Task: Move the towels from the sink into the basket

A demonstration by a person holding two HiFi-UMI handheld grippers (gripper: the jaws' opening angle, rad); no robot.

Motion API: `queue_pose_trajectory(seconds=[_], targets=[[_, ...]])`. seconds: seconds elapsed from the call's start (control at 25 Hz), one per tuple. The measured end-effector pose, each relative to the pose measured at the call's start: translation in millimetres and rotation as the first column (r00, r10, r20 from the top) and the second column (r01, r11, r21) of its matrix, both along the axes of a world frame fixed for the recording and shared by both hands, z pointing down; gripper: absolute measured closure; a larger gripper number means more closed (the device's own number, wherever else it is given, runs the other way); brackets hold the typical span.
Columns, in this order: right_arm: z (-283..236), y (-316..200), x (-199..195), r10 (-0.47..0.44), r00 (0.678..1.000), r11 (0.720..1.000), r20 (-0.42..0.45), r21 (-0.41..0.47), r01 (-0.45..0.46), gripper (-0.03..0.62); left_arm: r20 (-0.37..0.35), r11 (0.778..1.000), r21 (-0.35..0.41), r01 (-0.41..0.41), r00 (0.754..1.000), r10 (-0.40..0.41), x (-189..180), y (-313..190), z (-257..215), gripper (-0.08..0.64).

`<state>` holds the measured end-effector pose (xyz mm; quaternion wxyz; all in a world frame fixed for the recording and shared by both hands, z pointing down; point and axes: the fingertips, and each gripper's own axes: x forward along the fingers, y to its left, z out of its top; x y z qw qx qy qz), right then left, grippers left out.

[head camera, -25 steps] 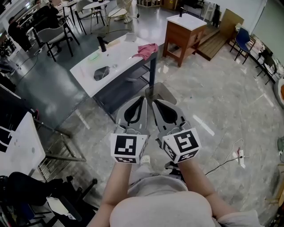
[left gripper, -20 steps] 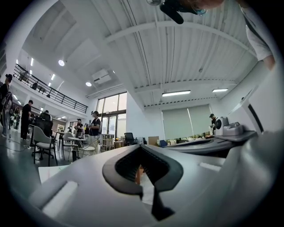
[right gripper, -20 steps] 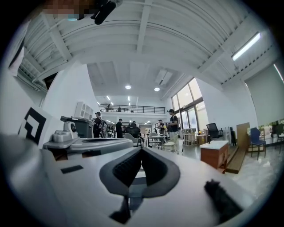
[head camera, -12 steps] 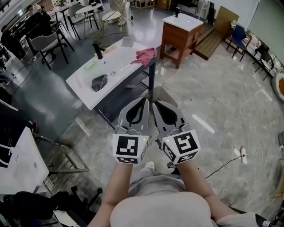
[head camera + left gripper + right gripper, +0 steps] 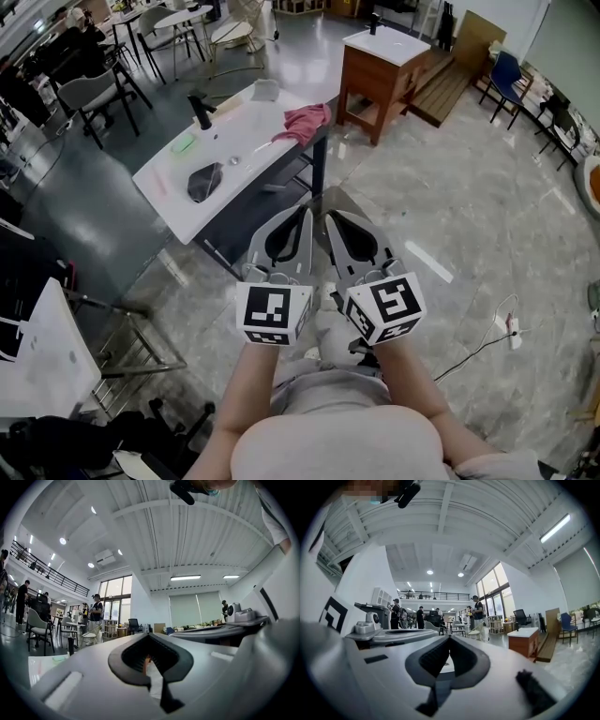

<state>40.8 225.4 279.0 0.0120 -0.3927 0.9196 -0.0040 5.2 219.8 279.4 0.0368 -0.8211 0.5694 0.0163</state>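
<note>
The grey marble floor [image 5: 469, 216] fills most of the head view. A long white worktop [image 5: 253, 122] stands far left, with a wooden cabinet [image 5: 380, 75] to its far right. The left claw [image 5: 307, 212] and right claw [image 5: 330, 217] are level and side by side near the person, well apart from the worktop. Each claw is pressed together with nothing between its jaws. A dark towel [image 5: 204, 181] lies in the sink [image 5: 221, 167]. A pink towel [image 5: 305, 120] drapes over the worktop's far right edge.
</note>
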Motion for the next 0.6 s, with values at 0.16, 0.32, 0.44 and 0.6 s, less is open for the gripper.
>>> queue_pose_trajectory(seconds=[0.16, 0.32, 0.44, 0.6], targets=[[0.7, -23.3, -1.5, -0.014, 1.000, 1.000, 0.010, -0.003, 0.014, 0.574, 0.013, 1.000, 0.003, 0.004, 1.000, -0.004, 0.7, -23.6, -1.1, 0.556], [1.6, -50.0, -3.8, -0.030, 0.999, 1.000, 0.016, -0.003, 0.030, 0.574, 0.010, 1.000, -0.001, 0.017, 1.000, -0.017, -1.0, -51.8, 1.2, 0.557], [0.9, -72.5, -4.3, -0.039, 0.999, 0.999, 0.012, 0.005, 0.039, 0.574, 0.005, 1.000, -0.006, 0.024, 1.000, -0.024, -1.8, -75.2, 2.2, 0.557], [5.6, -105.0, -6.8, -0.045, 0.999, 0.999, 0.006, -0.004, 0.045, 0.574, 0.006, 1.000, -0.014, 0.027, 1.000, -0.026, -3.6, -105.8, 7.5, 0.557]])
